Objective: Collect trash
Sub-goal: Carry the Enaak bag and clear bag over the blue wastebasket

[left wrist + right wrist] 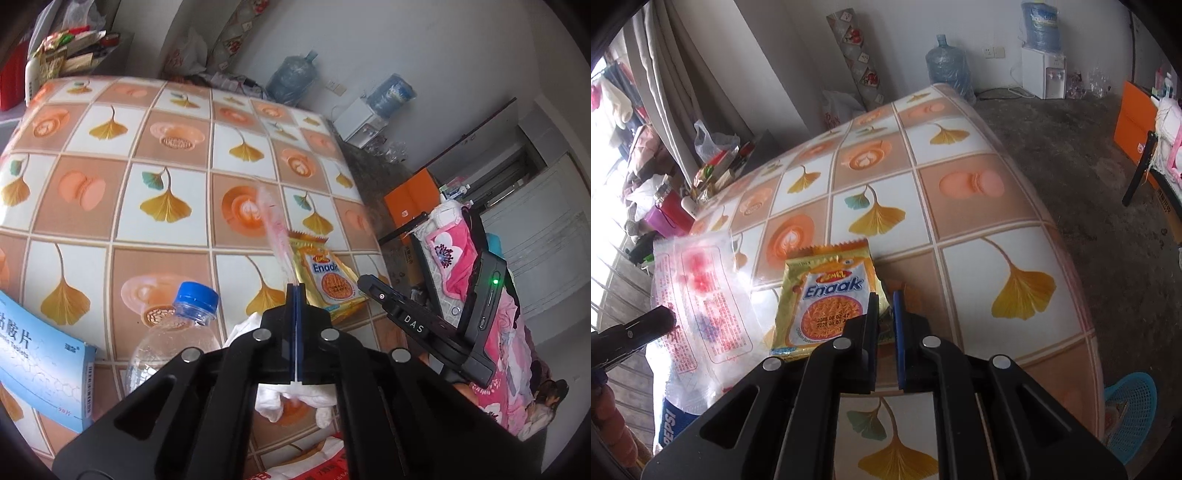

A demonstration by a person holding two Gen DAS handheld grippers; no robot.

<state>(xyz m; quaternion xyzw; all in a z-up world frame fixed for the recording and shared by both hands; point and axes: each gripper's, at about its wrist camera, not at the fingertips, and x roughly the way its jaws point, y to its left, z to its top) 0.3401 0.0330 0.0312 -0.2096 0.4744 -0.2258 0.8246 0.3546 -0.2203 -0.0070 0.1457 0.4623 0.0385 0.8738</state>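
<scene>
Left gripper (296, 286) jaws pinched together on a clear plastic wrapper (275, 236), held up above the table (110, 177). Right gripper (885, 295) jaws slightly apart, tips over the lower right corner of the yellow noodle packet (827, 295) lying flat on the table. Contact there unclear.

Operator, your readable markings are these. The yellow snack packet (827, 295) reads "Enaak", with partly legible date print "2025 08 07" over its picture. "DAS" is printed on the right gripper (413, 323). The blue wrapper (670, 428) reads "PEPSI". The blue medicine box (40, 363) carries Chinese characters; the clear wrapper's (701, 295) red print is illegible.
</scene>
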